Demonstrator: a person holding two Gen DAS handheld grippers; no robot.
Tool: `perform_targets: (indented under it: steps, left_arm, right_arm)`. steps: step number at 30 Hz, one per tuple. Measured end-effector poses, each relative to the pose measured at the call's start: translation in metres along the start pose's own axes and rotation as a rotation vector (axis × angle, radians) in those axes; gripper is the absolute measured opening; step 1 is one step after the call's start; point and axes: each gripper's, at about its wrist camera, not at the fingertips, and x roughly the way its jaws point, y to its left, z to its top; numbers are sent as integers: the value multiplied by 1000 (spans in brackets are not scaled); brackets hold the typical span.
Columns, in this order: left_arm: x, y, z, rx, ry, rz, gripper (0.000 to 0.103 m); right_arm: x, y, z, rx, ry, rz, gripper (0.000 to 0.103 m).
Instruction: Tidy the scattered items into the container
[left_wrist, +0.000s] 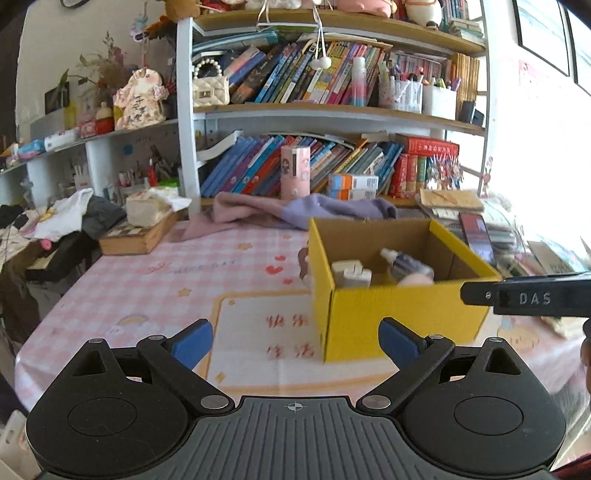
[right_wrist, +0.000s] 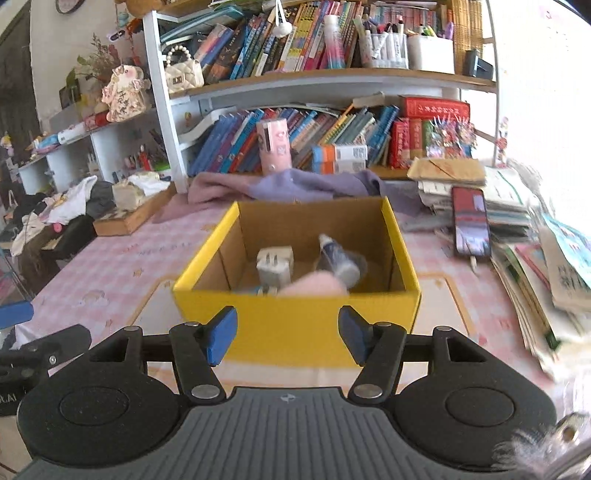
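Two grippers empty: our left gripper gapes wide, right gripper parted w/ nothing between. Yellow box sits on pink tablecloth, w/ white plug, spray bottle & pink item inside.

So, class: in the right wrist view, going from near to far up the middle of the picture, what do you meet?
Right gripper, jaws open and empty → yellow box → white plug inside it → purple cloth → pink cylinder → bookshelf.
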Motion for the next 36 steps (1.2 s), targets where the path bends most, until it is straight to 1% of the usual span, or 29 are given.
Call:
perform_targets:
  steps: [2,7,14,16,18,20,23,29,36]
  left_arm:
    - [-8,7,-8,-13,12,-1,100]
    - [-29,17,-30,-22,40,-13,101]
    - [-46,27,-57,-15,126,-5,101]
    - [-49,30,-60,-9,139,-1,101]
    - [-51,32,-62,-3,154,9,103]
    - [-51,33,-63,-1,173,18,103]
    - [-51,35,-65,-7,191,21,103]
    - [-51,37,-67,-20,207,2,103]
    - [-50,35,-68,-8,220,10,103]
  right_arm:
    - [-10,8,-12,2,15,-9,63]
    - [-31,26,-43,8,73,-22,64]
    - [-52,49,-76,3,119,-5,70]
    - [-54,54,-79,4,138,0,72]
    - [-54,59,-82,4,160,-2,84]
    - [-55,62,-84,1,180,-10,87]
    - [-56,66,-86,-12,193,-13,95]
    - [-58,69,-87,-18,207,-12,98]
    - [-57,71,-89,-20,211,-11,99]
